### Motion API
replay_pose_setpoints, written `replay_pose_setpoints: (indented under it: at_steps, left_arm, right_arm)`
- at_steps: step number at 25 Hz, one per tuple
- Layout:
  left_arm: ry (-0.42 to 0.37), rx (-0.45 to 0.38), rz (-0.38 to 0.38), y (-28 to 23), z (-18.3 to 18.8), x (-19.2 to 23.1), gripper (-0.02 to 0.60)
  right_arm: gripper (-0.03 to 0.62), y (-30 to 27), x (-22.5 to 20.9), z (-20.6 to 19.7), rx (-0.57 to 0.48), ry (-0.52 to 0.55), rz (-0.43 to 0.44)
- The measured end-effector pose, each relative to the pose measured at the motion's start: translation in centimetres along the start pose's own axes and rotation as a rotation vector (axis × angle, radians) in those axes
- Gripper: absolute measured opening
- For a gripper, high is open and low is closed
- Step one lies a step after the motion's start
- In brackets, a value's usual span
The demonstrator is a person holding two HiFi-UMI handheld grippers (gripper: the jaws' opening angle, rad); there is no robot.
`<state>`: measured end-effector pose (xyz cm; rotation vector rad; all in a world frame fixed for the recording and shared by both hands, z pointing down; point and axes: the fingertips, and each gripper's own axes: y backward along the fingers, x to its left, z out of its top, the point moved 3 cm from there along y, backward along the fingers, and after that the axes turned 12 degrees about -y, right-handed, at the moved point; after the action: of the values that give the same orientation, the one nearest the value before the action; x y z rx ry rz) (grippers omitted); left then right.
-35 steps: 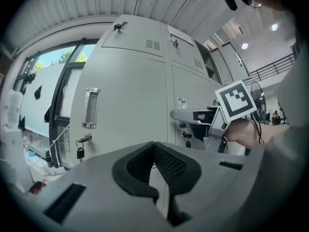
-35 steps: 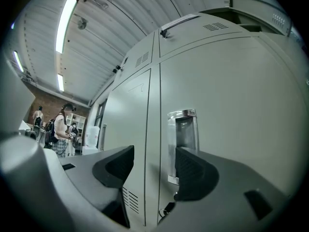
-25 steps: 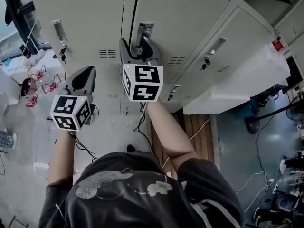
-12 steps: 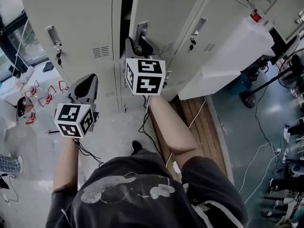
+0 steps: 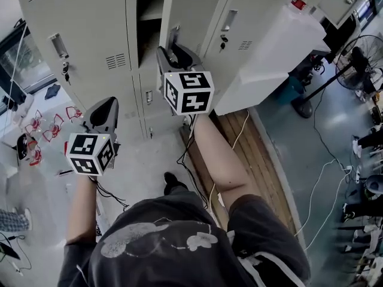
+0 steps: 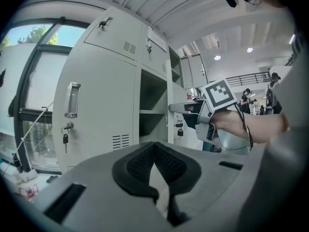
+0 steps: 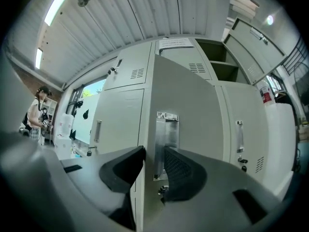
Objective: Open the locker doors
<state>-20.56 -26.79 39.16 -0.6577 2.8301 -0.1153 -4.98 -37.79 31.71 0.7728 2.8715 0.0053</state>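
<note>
Grey locker door (image 5: 194,11), upright, swung outward, right gripper (image 7: 153,161) just closed onto its edge, left gripper (image 6: 155,153) closed

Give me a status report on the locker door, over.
Right gripper clamped on locker door edge, jaws just closed. Door partly open, shelf showing. Left gripper shut, empty, clear of door.

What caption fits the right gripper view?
Right tongs, which just closed and eased slightly, hold the edge of the half-open locker door.
</note>
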Motion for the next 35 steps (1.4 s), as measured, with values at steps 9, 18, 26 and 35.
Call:
replay_pose_setpoints:
  at_steps: [9, 18, 26, 35]
  left_arm:
    - [-0.014, -0.030, -0.075, 2.0, 0.6, -2.7, 0.009]
    - [-0.011, -0.047, -0.163, 1.4, 1.4, -6.1, 0.009]
    - [-0.015, -0.039, -0.170, -1.9, 2.6, -8.6, 0.009]
    - [-0.007, -0.045, -0.186, -6.0, 4.0, -12.7, 0.009]
  right_arm:
    - [0.158, 4.2, -0.8, 0.5, -0.021, 0.143, -0.136]
    - [0.110, 8.0, -2.6, 0.9, -0.036, 0.159, -0.178]
    - [0.101, 10.9, -5.7, 1.5, -0.039, 0.088, -0.108]
    - [0.095, 14.5, -10.6, 2.3, -0.050, 0.066, -0.064]
